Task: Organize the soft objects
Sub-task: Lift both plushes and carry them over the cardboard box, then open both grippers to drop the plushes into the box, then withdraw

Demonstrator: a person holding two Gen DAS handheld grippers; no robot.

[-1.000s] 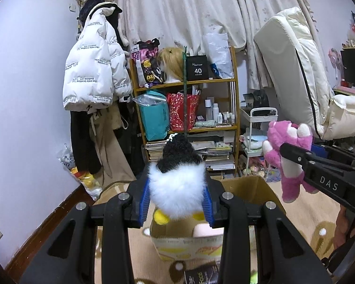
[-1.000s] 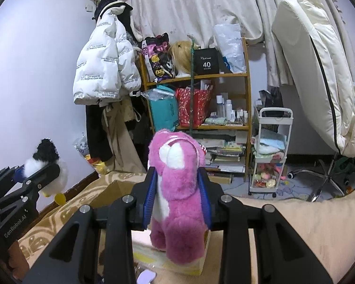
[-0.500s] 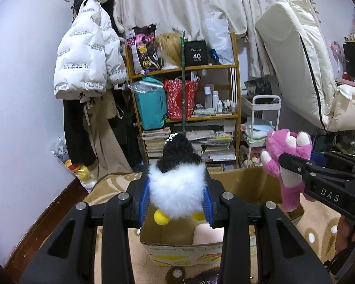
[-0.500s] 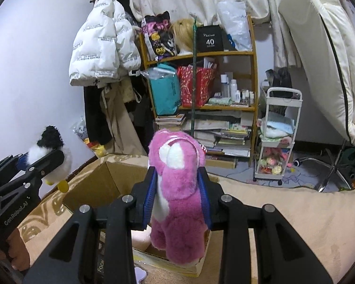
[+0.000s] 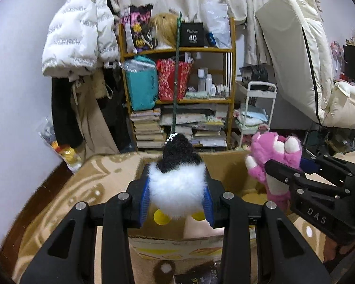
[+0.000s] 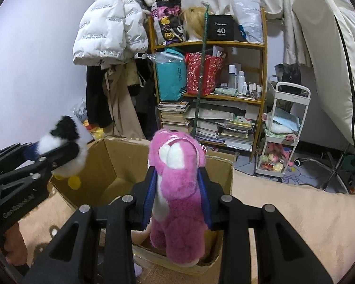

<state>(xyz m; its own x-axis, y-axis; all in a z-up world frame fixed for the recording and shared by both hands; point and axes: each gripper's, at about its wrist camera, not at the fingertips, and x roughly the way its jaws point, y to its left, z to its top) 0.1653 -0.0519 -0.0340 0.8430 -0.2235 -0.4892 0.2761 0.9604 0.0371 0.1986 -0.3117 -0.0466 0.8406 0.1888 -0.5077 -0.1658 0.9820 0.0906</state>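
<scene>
My left gripper point(image 5: 176, 200) is shut on a black-and-white penguin plush point(image 5: 177, 184) with yellow feet, held above the near edge of an open cardboard box point(image 5: 175, 247). My right gripper point(image 6: 177, 201) is shut on a pink bear plush point(image 6: 177, 189), held over the same box point(image 6: 111, 163). The bear also shows in the left wrist view point(image 5: 275, 161), the penguin in the right wrist view point(image 6: 64, 146). A pale pink item point(image 5: 201, 227) lies inside the box.
The box stands on a beige patterned blanket point(image 5: 82, 189). Behind are a crowded wooden shelf point(image 5: 177, 94), a hanging white puffer jacket point(image 5: 75, 35), a small white cart point(image 6: 284, 137) and a leaning cream mattress point(image 5: 295, 59).
Both grippers have come down and forward, so the box's opening now lies below both plush toys. Both grips are unchanged.
</scene>
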